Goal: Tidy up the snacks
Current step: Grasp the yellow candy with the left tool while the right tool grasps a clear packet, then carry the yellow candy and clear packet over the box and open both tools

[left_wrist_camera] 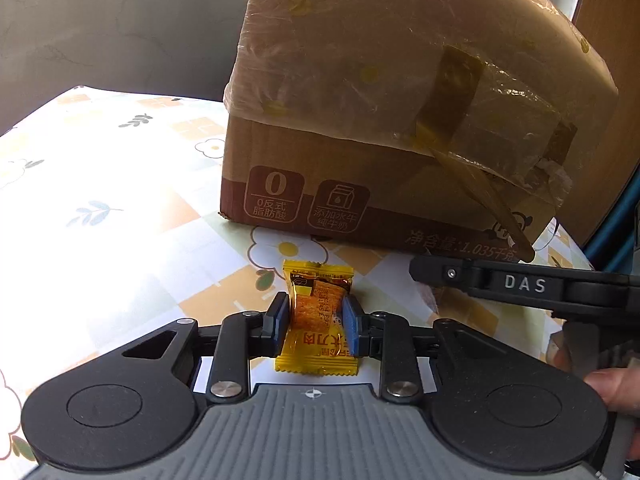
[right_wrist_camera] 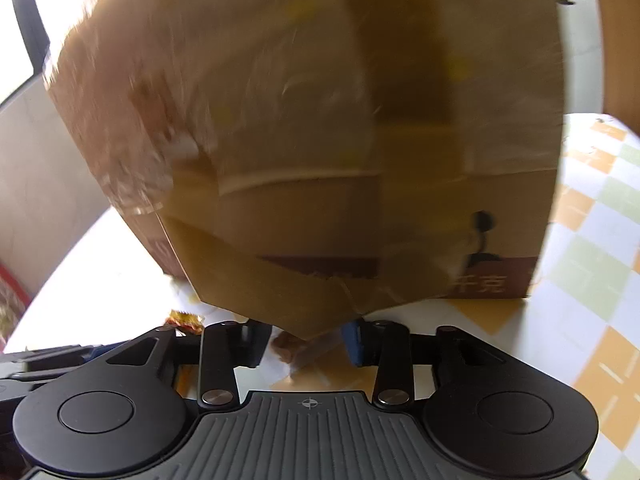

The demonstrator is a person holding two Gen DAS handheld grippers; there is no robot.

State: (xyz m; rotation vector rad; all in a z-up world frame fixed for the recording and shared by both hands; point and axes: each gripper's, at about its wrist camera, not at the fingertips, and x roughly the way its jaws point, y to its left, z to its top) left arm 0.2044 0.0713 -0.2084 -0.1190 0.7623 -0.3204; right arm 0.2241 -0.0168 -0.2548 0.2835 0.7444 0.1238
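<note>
The left tool (left_wrist_camera: 316, 326) is clamped on a yellow snack packet (left_wrist_camera: 316, 320) resting on the desk (left_wrist_camera: 120, 184), the cardboard box (left_wrist_camera: 360, 120) at its 12 o'clock, while the right tool (right_wrist_camera: 306, 338) stands partly apart, gripping nothing I can make out; next, I judge, lift the packet to the box.

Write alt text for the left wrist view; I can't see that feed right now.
The left claw pinches a yellow snack packet between its blue pads, on a floral tablecloth. A taped, plastic-covered cardboard box stands just behind, and the right claw's black body reaches in from the right edge.
</note>
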